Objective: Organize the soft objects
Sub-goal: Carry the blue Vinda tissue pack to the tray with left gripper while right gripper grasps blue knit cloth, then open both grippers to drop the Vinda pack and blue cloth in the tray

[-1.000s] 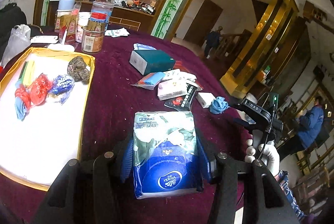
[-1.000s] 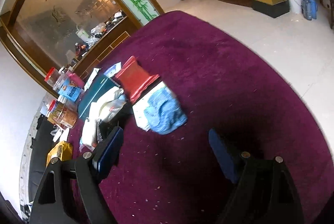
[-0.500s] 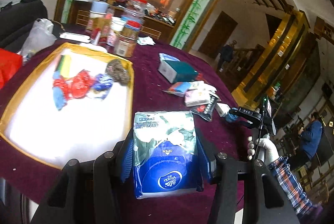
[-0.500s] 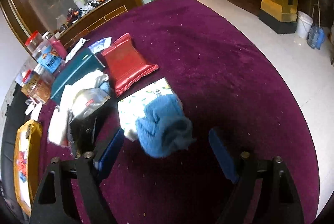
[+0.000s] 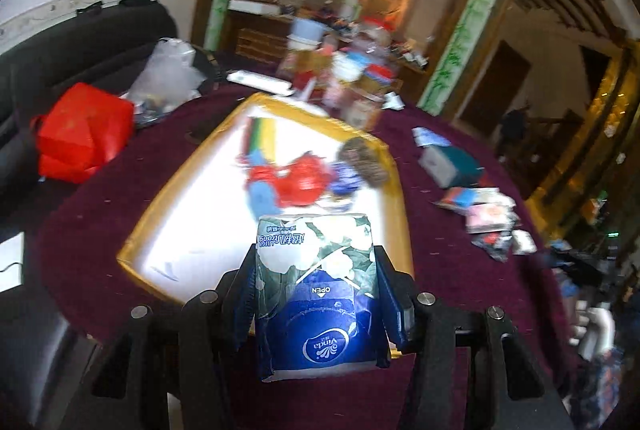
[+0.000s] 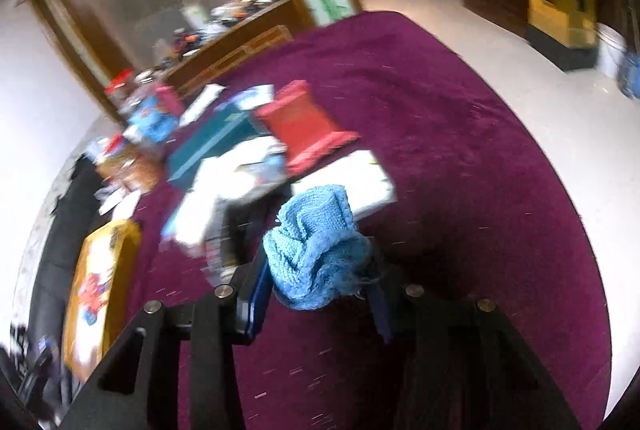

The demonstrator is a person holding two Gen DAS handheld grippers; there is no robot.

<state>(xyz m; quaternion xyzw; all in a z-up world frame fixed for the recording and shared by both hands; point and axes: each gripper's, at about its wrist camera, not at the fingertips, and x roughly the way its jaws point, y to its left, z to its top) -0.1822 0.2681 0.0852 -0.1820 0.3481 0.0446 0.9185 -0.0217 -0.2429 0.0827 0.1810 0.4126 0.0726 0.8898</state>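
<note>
The left gripper point(image 5: 316, 294) clamps a tissue pack point(image 5: 318, 290) by its sides and holds it over the near edge of the tray point(image 5: 394, 197), presumably to join the soft things there; the right gripper point(image 6: 316, 270) is closing on a blue cloth point(image 6: 316, 250) bunched between its pads

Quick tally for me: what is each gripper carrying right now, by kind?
Tissue packs, clamped in the left gripper: 1
Blue knitted cloths, between the closing fingers of the right gripper: 1
Total: 2
</note>
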